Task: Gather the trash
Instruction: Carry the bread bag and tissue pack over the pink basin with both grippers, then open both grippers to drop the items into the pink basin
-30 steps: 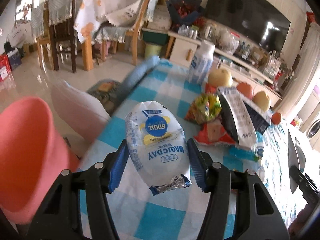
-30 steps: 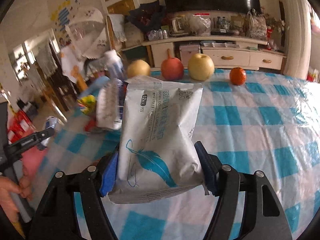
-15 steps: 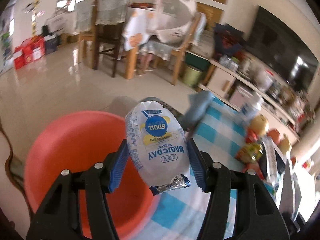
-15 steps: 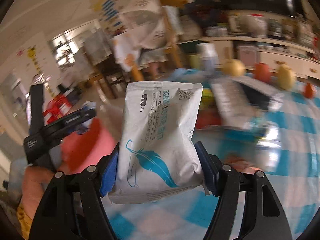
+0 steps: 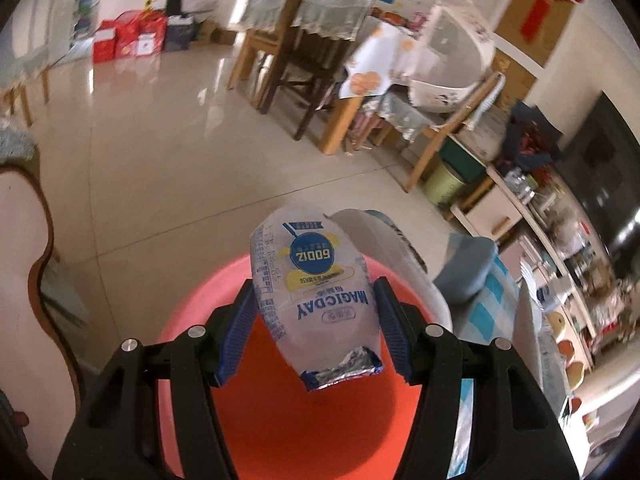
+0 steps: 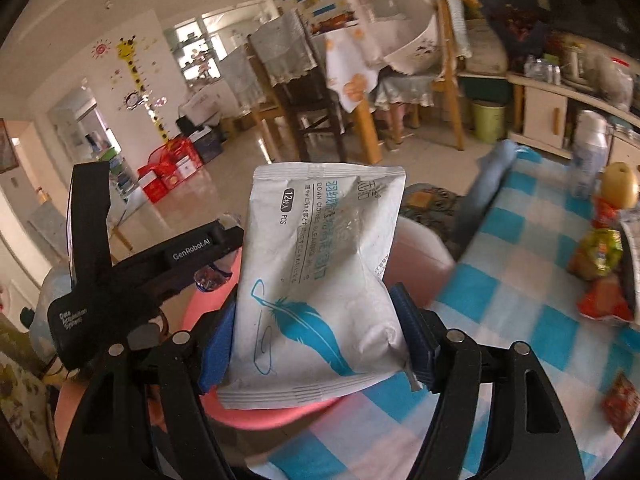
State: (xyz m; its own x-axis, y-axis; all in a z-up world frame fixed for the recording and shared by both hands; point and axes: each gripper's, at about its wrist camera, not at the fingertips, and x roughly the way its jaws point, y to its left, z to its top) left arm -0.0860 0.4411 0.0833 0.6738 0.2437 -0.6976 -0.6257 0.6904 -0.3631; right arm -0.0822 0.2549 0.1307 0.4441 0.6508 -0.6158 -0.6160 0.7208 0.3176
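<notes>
My left gripper (image 5: 314,336) is shut on a white MAGICDAY snack wrapper (image 5: 316,292) and holds it directly above the open red bin (image 5: 304,420) beside the table. My right gripper (image 6: 316,344) is shut on a white wipes packet with a blue feather (image 6: 320,280), held near the table's left edge, with the pink bin rim (image 6: 280,416) just below it. The left gripper's black body (image 6: 132,272) shows to the left in the right wrist view. More wrappers (image 6: 600,256) lie on the checked tablecloth (image 6: 500,280).
A pale cushion (image 5: 400,264) and a blue rolled cushion (image 5: 468,268) sit beyond the bin. A white bottle (image 6: 588,152) and fruit (image 6: 620,190) stand at the table's far side. Wooden chairs (image 5: 304,60) and a dining table stand across the tiled floor.
Both grippers swung left off the table toward the red bin, each still holding its packet. The left one went from the bin's near side to directly over its opening.
</notes>
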